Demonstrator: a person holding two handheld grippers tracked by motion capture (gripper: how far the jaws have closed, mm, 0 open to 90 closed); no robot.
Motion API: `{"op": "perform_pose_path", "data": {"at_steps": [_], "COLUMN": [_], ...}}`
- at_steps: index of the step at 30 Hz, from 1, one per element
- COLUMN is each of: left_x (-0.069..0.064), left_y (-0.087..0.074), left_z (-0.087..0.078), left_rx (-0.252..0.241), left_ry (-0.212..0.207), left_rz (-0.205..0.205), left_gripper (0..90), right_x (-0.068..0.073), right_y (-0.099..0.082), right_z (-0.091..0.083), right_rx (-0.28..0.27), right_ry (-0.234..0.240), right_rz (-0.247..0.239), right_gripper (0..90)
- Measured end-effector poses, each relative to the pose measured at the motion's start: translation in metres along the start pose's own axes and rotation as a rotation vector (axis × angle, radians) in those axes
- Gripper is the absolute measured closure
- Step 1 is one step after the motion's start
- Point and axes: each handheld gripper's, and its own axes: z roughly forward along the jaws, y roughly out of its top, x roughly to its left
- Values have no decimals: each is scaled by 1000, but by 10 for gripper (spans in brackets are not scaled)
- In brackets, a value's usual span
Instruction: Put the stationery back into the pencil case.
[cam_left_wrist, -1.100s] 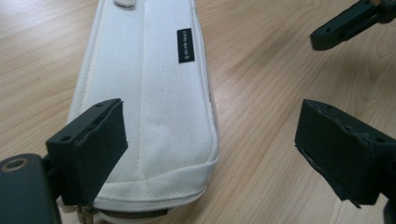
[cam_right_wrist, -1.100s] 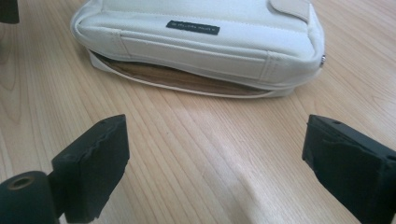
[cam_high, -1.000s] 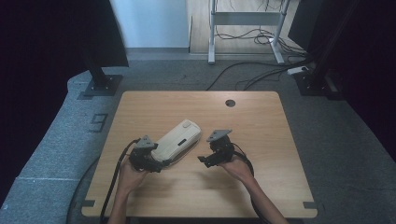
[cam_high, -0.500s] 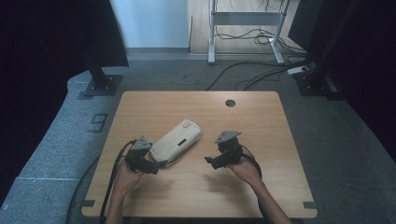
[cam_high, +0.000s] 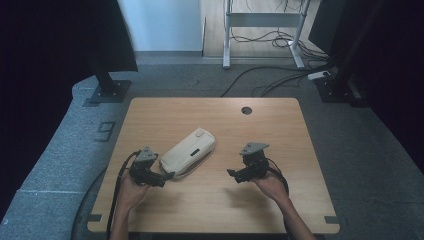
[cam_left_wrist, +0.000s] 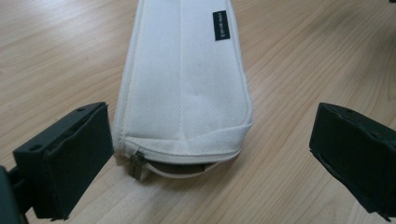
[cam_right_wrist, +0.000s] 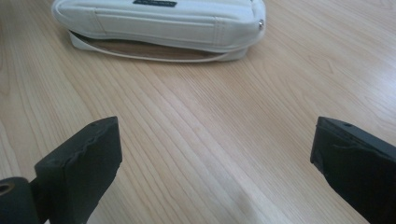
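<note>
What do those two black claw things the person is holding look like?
Each gripper, left and right, is black with two blocky square jaws. Each carries a grey three-cornered plate on top and trails a black cable. The forearms show no sleeves.

A wooden table in a dim room, with stands and cables behind it

The table (cam_high: 210, 205) has a light wood top and a small round hole (cam_high: 246, 110) close to its far edge. It stands on a grey carpet floor (cam_high: 350, 145). At the far left, a dark stand has its flat base plate (cam_high: 106, 93) on the floor. Behind the table is a metal frame (cam_high: 262, 20), and black cables (cam_high: 260, 80) lie loose on the floor near it. At the far right a white power strip (cam_high: 318, 76) lies beside another dark stand (cam_high: 345, 87).
</note>
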Motion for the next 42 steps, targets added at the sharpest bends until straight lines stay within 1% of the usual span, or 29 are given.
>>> {"op": "perform_pose_path", "data": {"at_steps": [9, 13, 15, 23, 29, 32, 39, 41, 42], "left_x": [4, 5, 6, 8, 8, 9, 10, 10, 9], "left_y": [-8, -12, -14, -23, -33, -39, -50, -53, -56], "left_z": [-4, -6, -7, -9, -6, -3, 4, 7, 9], "left_rx": [1, -1, 4, 6, 22, 37, 51, 59, 72], "left_ry": [17, 23, 25, 32, 31, 30, 26, 26, 27], "left_rz": [-14, -20, -18, -23, -29, -30, -44, -47, -46], "left_gripper": [0, 0, 0, 0, 0, 0, 0, 0, 0], "right_x": [-9, -10, -11, -12, -17, -19, -25, -26, -26], "right_y": [-14, -17, -20, -33, -47, -57, -79, -85, -87], "right_z": [-18, -26, -28, -38, -44, -45, -46, -45, -45], "right_rx": [-14, -22, -26, -20, -23, -23, -10, -6, -4], "right_ry": [-37, -55, -61, -91, -110, -117, -154, -158, -159], "right_rz": [20, 31, 27, 41, 69, 97, 132, 143, 144], "right_gripper": [15, 15, 15, 15, 15, 15, 15, 15, 15]}}
